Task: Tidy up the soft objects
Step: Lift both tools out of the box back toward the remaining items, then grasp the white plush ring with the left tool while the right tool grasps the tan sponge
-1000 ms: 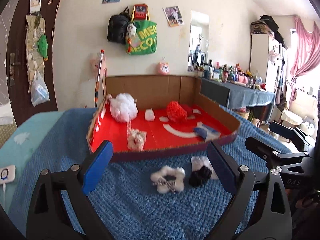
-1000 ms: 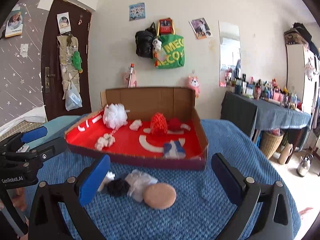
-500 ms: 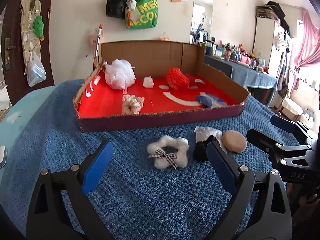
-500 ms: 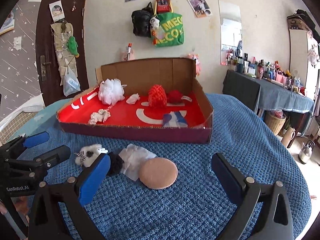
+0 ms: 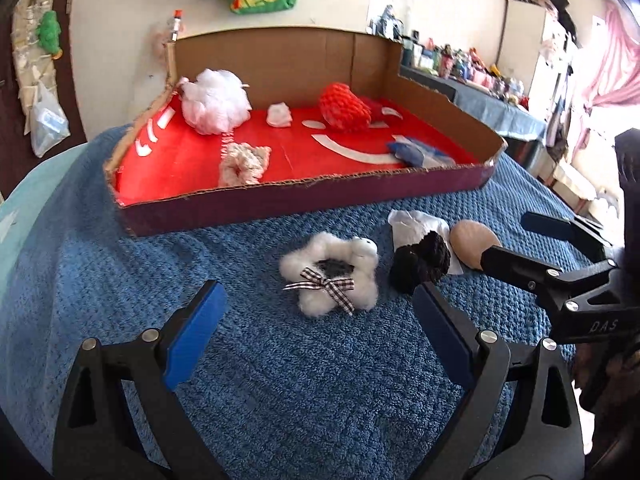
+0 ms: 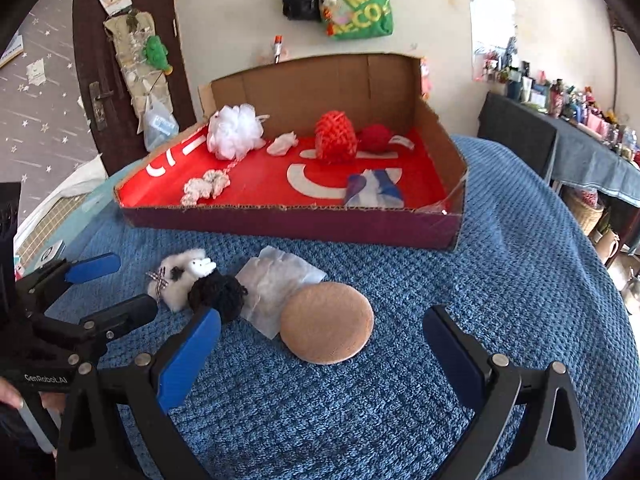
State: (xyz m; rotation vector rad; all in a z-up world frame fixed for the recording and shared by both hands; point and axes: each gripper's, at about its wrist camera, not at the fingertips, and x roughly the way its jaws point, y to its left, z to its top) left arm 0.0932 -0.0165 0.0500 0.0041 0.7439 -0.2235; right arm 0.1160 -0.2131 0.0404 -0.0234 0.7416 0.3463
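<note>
**Fluffy white scrunchie awaits pickup**

White scrunchie [image 5: 330, 274] lies just ahead of the left tongs [image 5: 320, 334], spread apart and empty. Right tongs [image 6: 320, 354], also apart, face the tan puff [image 6: 326, 328]. Likely next: close in, grip, carry to the cardboard tray [image 5: 304, 200] beyond.

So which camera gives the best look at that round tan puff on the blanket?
The right wrist view. There the round tan puff lies whole and large, just ahead of the open right tool, one edge over the white tissue. In the left wrist view the puff is smaller and partly hidden by the right tool's finger.
</note>
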